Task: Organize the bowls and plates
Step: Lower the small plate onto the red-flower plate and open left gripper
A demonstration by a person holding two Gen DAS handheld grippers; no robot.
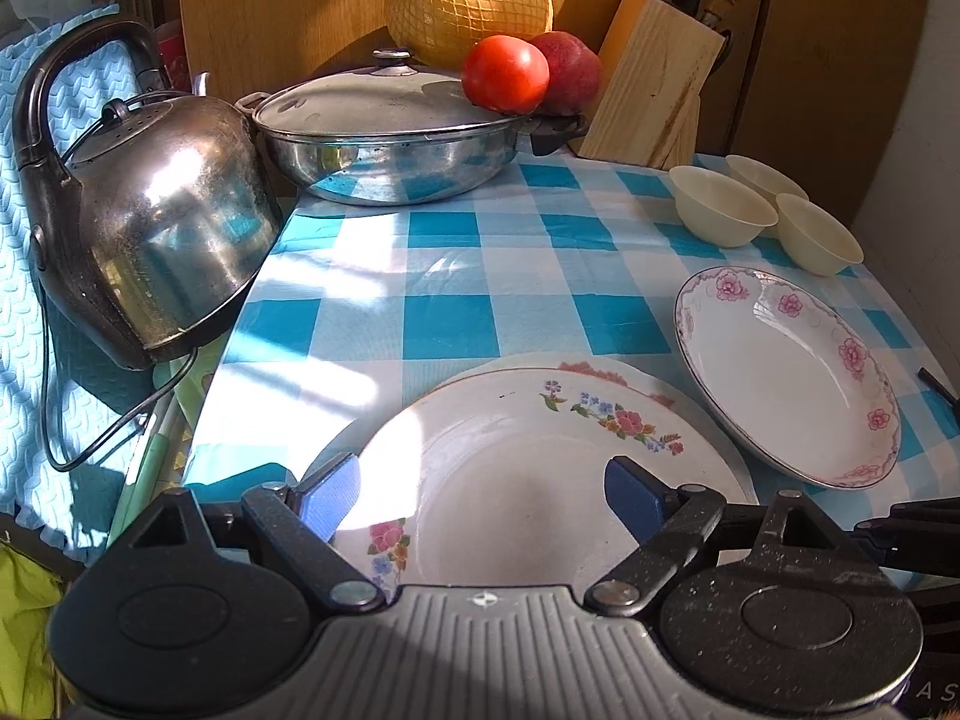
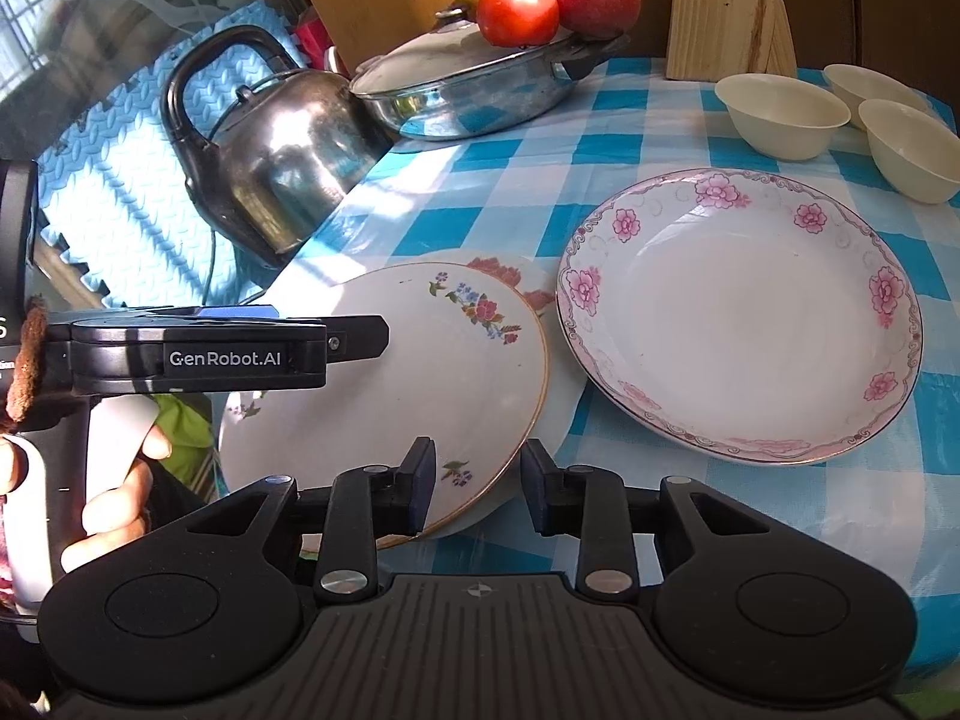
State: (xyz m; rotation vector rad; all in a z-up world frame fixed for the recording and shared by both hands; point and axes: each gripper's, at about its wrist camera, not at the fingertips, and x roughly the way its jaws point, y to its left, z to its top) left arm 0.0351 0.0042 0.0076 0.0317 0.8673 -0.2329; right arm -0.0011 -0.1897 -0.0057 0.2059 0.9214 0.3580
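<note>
Checked blue-and-white cloth covers my table (image 1: 480, 252), and on it I judge the sorting barely begun. Two plates already overlap at lower centre of the left wrist view: the flowered plate (image 1: 540, 468) sits on a red-rimmed plate (image 1: 600, 369) beneath it. A pink-flowered plate (image 1: 786, 378) lies alone at right, just beside the pair, not yet stacked. Three cream bowls (image 1: 720, 204) stand separately at upper right, unnested. My left gripper (image 1: 483, 495) hangs wide open over the flowered plate, holding nothing. My right gripper (image 2: 477, 489) is open too, its fingers straddling that plate's near edge without closing. Crowding the upper left are the lidded pan (image 1: 396, 138) carrying a tomato (image 1: 507, 72), and the kettle (image 1: 144, 210), both well apart from the plates.
</note>
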